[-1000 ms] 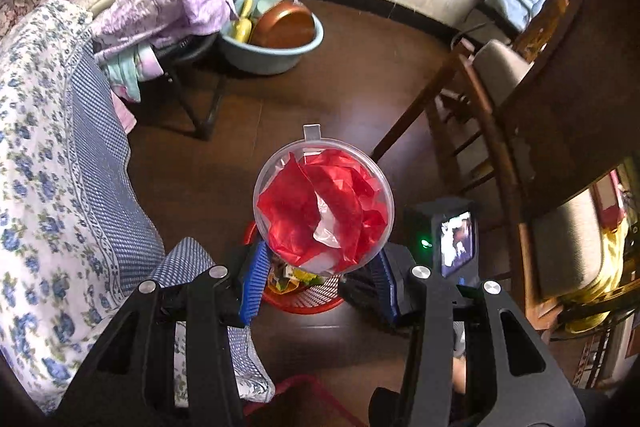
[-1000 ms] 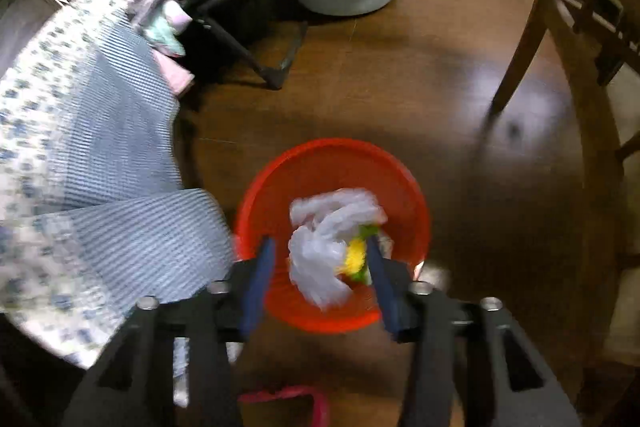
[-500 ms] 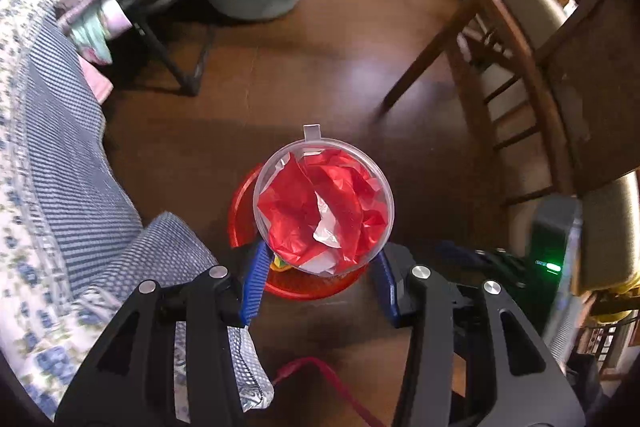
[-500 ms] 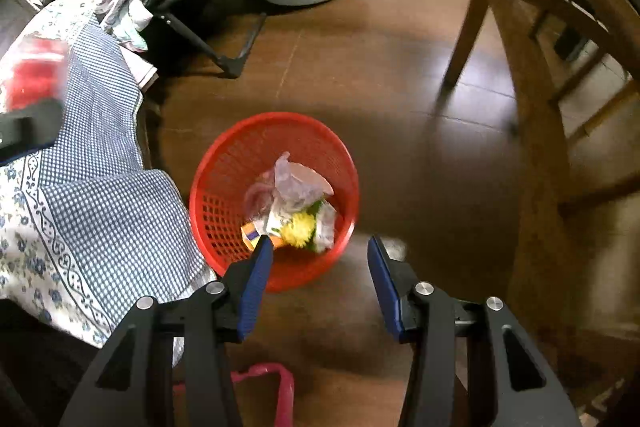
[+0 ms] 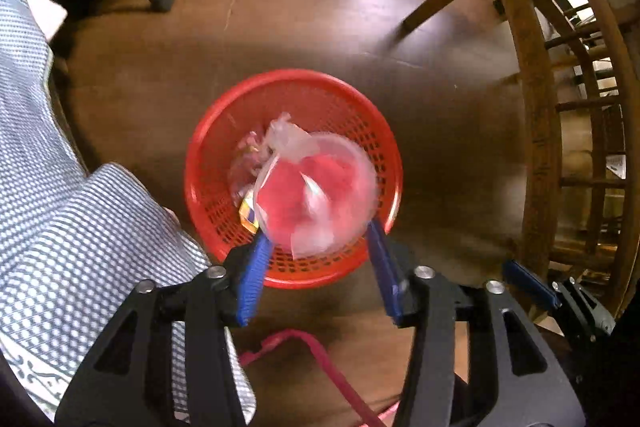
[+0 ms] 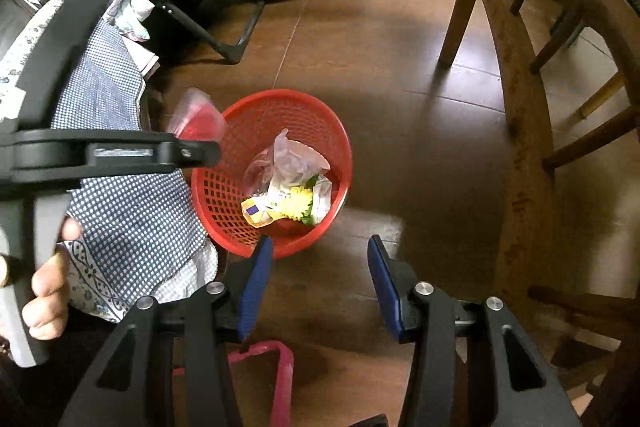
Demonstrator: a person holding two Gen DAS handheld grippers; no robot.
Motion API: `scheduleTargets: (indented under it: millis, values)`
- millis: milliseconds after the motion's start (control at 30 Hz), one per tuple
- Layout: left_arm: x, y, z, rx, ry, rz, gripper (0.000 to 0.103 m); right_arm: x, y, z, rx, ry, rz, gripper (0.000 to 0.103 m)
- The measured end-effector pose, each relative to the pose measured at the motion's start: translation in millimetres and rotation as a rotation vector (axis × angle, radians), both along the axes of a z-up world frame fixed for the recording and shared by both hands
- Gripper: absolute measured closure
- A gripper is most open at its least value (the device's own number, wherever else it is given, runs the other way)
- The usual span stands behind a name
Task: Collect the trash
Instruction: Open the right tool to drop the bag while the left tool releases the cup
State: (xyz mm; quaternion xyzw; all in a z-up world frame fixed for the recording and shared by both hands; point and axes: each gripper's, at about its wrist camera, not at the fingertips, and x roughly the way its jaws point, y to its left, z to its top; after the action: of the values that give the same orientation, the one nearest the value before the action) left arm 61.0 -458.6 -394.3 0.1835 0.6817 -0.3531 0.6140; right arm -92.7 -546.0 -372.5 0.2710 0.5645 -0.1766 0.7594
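Blurred clear cup (image 5: 316, 193), red wrapper inside

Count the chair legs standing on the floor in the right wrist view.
2 wooden legs plainly reach the floor: front chair leg right of the red basket, and the thicker curved leg nearer the camera. Further legs behind the rungs at the right edge may be hidden.
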Motion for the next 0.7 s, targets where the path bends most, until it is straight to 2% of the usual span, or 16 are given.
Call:
scheduleTargets:
  millis: [67,100,333,700]
  values:
    - [-2,-1,3,0.004,-0.018,-0.008,0.016,-1,0,2,0.001,-0.001,-0.004,0.055]
    - [-3,-1,4,0.006,-0.029,-0.010,0.014,-1,0,2,0.001,-0.002,-0.004,0.055]
    - [-4,1,6,0.014,-0.022,-0.009,0.013,3,3,5,-0.002,0.000,0.015,0.055]
    - [9,11,41,-0.037,-0.053,0.052,0.013,3,8,29,-0.016,-0.024,0.034,0.055]
